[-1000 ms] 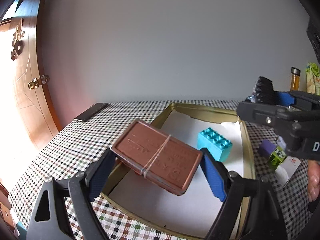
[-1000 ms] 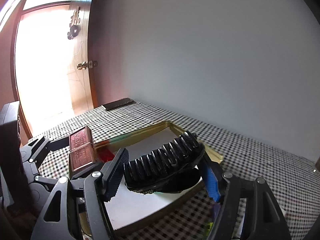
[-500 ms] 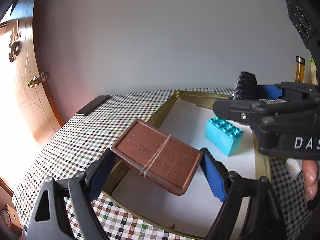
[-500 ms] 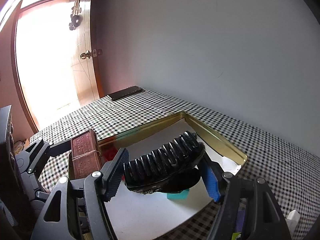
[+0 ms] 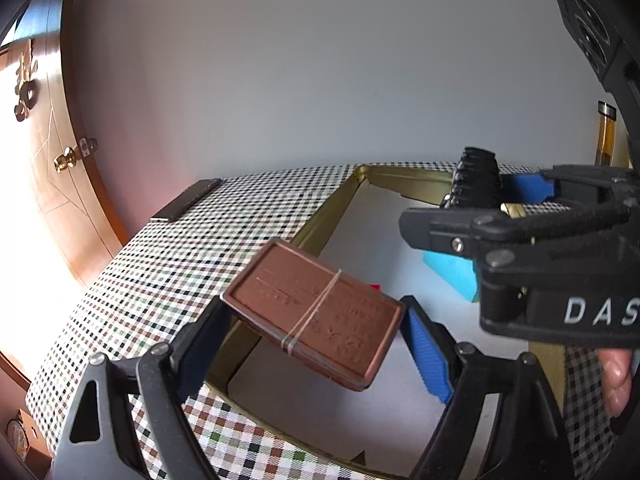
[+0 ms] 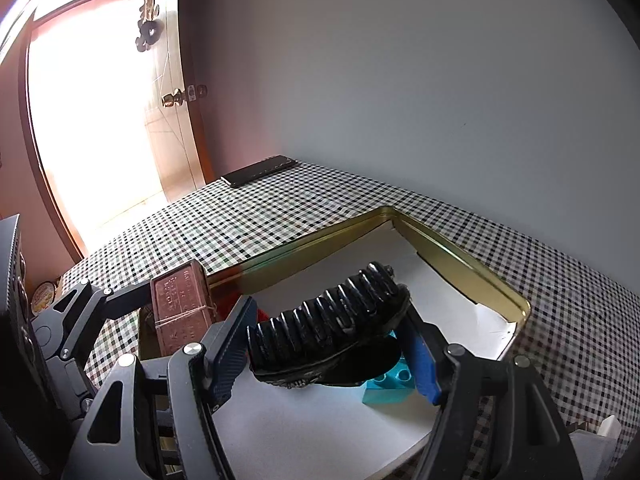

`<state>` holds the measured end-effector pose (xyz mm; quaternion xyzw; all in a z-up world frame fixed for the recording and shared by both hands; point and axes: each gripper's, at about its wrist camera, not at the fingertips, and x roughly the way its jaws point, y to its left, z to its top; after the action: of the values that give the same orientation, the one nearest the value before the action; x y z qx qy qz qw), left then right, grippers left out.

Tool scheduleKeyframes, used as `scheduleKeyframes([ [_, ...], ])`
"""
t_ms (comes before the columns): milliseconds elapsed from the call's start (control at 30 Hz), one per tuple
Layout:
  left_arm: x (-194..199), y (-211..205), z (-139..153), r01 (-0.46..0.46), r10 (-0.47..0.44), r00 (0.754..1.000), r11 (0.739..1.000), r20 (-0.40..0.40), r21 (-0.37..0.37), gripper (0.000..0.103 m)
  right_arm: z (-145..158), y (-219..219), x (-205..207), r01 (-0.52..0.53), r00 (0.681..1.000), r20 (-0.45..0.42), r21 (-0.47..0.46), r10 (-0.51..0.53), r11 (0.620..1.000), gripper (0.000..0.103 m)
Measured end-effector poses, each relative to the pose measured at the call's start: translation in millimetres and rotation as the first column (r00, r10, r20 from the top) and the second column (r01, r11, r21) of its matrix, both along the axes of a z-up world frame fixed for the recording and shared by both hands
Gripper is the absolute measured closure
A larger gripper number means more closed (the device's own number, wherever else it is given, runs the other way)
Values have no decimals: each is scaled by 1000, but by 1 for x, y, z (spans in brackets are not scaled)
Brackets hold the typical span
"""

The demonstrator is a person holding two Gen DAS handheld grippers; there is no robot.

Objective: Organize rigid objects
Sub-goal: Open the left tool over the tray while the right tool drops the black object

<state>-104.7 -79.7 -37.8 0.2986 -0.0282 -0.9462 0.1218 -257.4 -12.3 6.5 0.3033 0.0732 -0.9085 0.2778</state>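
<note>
Over a gold tray [image 5: 332,216] lined with white paper, on a checked surface [image 5: 180,264], two claws are held, each loaded. At lower centre of the left wrist view, the left claw [image 5: 316,320] is clamped wide on a brown tin [image 5: 312,312] bound with a rubber band; the tin's long axis runs across the jaws, tilted down to the right, above the tray's near left rim. At the right of that view, the right claw [image 5: 480,208] is seen side-on, gripping a black ribbed brush [image 5: 476,176]. In the right wrist view the brush [image 6: 328,320] lies crosswise between the blue pads [image 6: 420,360] of the right claw [image 6: 324,344], above the tray's middle. A teal brick [image 6: 388,388] sits on the paper directly below and just behind it. Judged from this, the right claw is nearer to a placing spot, and bare paper in front of the brick, toward the lower frame, looks the freer ground. A dark flat bar [image 6: 260,170] lies far off, near the wall.
</note>
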Motion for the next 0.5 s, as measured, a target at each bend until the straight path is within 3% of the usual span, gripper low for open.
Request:
scheduleKeyframes([
  [500,-2,-4,-2,-27,28,1000,999,12,-22,17,-10,-1,-5,15,999,32,-20,-14,1000,32],
])
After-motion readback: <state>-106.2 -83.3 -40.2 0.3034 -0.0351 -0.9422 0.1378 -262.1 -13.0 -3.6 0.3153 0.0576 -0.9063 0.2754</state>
